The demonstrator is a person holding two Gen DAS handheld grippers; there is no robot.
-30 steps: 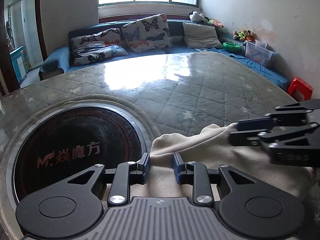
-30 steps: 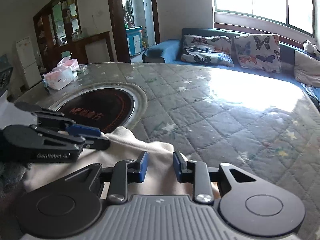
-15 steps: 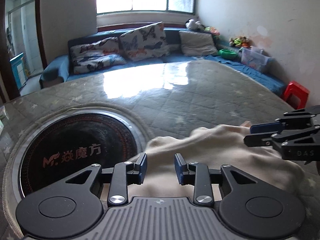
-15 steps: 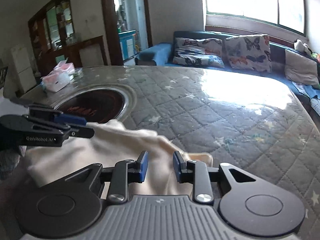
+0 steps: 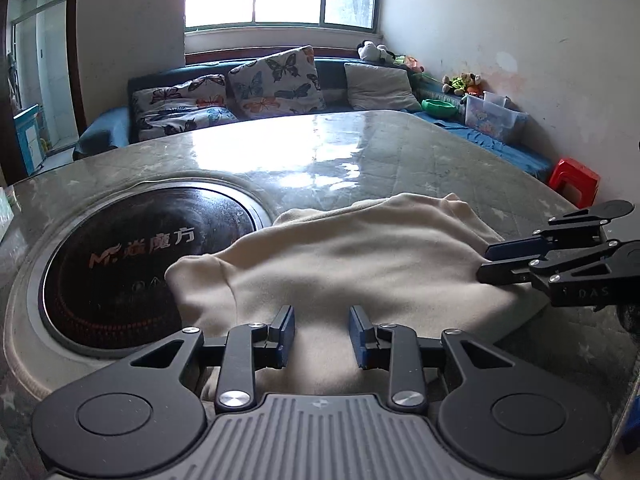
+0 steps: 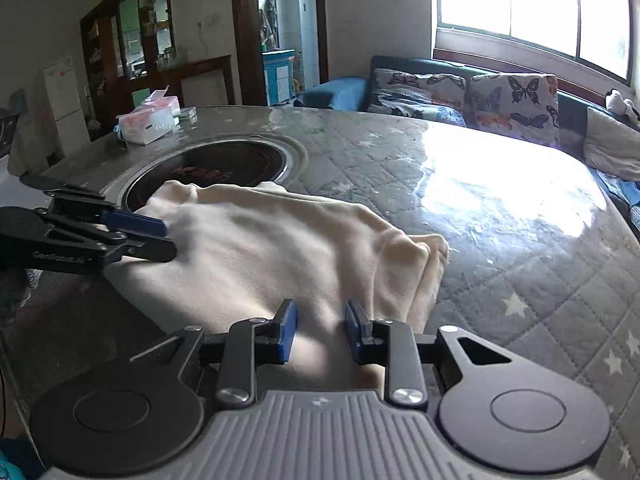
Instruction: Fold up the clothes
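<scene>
The left gripper (image 5: 322,336) sits low over the near hem of the cream garment (image 5: 360,264), its blue pads set a little apart with cloth lying in the gap between them; whether the pads actually bear on the fabric cannot be told from either view. The right gripper (image 6: 320,332) is in the same posture beside it, jaws also partly spread with fabric running between and under them, and again a real pinch cannot be confirmed. Ahead of both grippers the garment lies in a loose, humped bundle on the quilted table (image 6: 520,240), already doubled over at least once: layered edges stack at its far right corner, just ahead of the right gripper. Ahead and to the left of the left gripper, the cloth's far corner overlaps the rim of the round black cooktop (image 5: 132,256) set into the table. Farther out, beyond the cooktop, a tissue pack (image 6: 148,120) rests at the table's edge. The fold looks partly done, in my judgement; the bundle is still lumpy and uneven, so smoothing and at least one more fold seem to remain.
</scene>
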